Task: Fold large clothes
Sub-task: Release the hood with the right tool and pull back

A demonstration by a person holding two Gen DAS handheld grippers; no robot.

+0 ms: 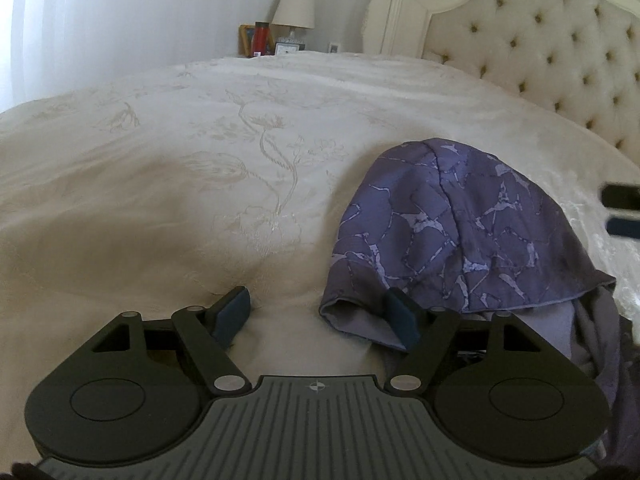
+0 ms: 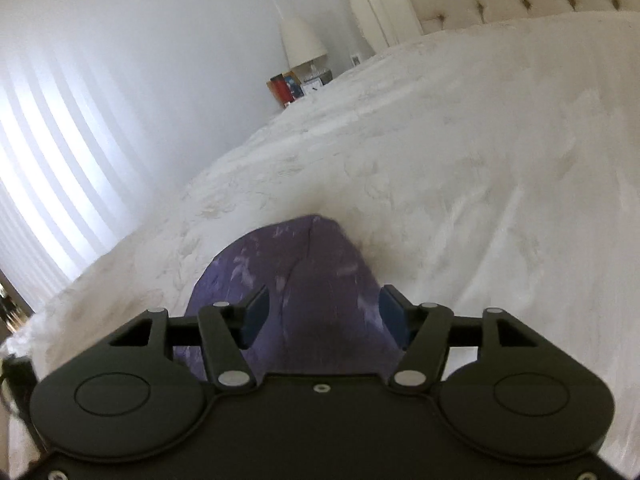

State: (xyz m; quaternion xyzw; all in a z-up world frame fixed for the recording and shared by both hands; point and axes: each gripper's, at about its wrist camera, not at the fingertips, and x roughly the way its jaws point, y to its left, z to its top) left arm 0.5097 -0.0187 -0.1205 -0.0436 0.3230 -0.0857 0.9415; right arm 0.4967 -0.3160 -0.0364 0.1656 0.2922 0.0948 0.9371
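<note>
A purple garment (image 1: 460, 232) with a pale crackle pattern lies bunched on the cream bedspread (image 1: 200, 168), right of centre in the left wrist view. My left gripper (image 1: 318, 314) is open low over the bed. Its right finger (image 1: 402, 316) sits at the garment's lower left hem and its left finger is over bare bedspread. At the right edge, my right gripper (image 1: 621, 211) shows only as two dark fingertips beside the cloth. In the right wrist view the garment (image 2: 320, 280) is blurred and lies between and under the spread fingers of the right gripper (image 2: 325, 316), whose pads do not press on it.
A tufted cream headboard (image 1: 540, 40) stands at the back right. Beyond the bed's far side is a nightstand with a lamp (image 1: 294, 4), a red bottle (image 1: 261, 38) and a small clock. A bright curtained window (image 2: 48, 152) fills the left wall.
</note>
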